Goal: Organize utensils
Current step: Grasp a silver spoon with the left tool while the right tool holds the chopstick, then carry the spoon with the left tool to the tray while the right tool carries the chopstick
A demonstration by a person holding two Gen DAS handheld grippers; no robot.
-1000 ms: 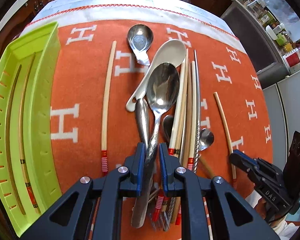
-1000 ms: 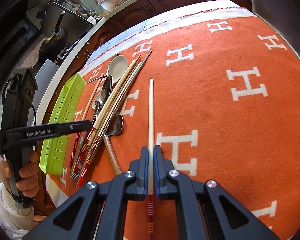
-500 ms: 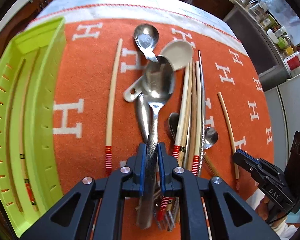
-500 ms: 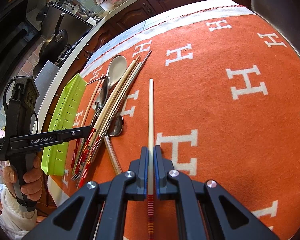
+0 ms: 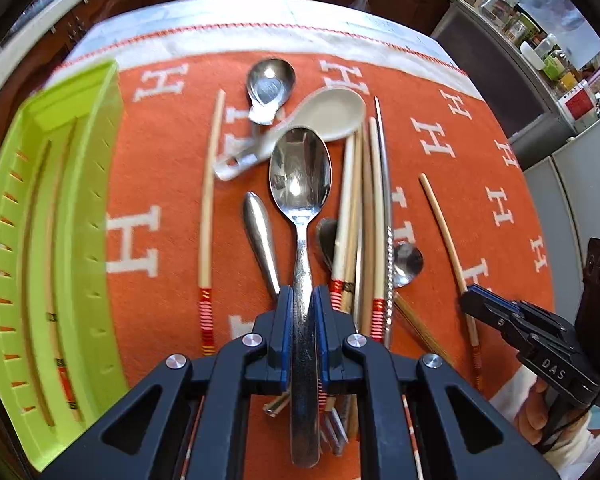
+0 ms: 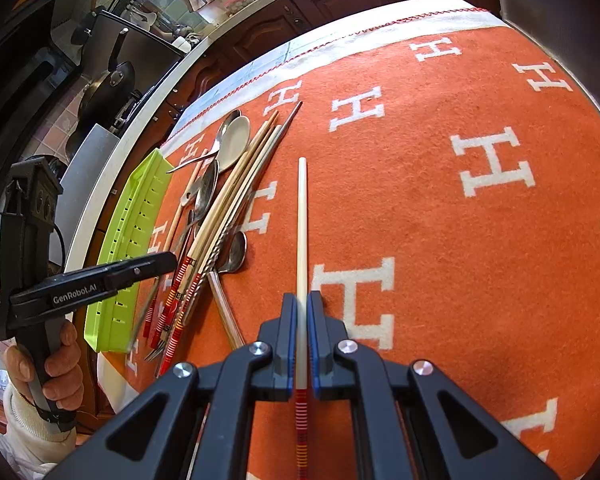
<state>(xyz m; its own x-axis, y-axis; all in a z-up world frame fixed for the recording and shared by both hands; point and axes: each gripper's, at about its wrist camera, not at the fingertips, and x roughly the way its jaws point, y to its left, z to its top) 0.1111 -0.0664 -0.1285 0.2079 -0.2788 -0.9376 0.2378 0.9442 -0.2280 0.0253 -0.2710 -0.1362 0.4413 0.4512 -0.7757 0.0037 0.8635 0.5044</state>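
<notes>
Since a second ago the steel spoon (image 5: 300,216) has been lifted off the pile, its handle clamped between the left gripper (image 5: 303,308) jaws, ready for the green tray (image 5: 96,216), while a chopstick (image 6: 301,240) stays pinched in the right gripper (image 6: 301,312).

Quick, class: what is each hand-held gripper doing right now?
Left hand-held gripper: closed on the metal spoon.
Right hand-held gripper: closed on a chopstick.
</notes>
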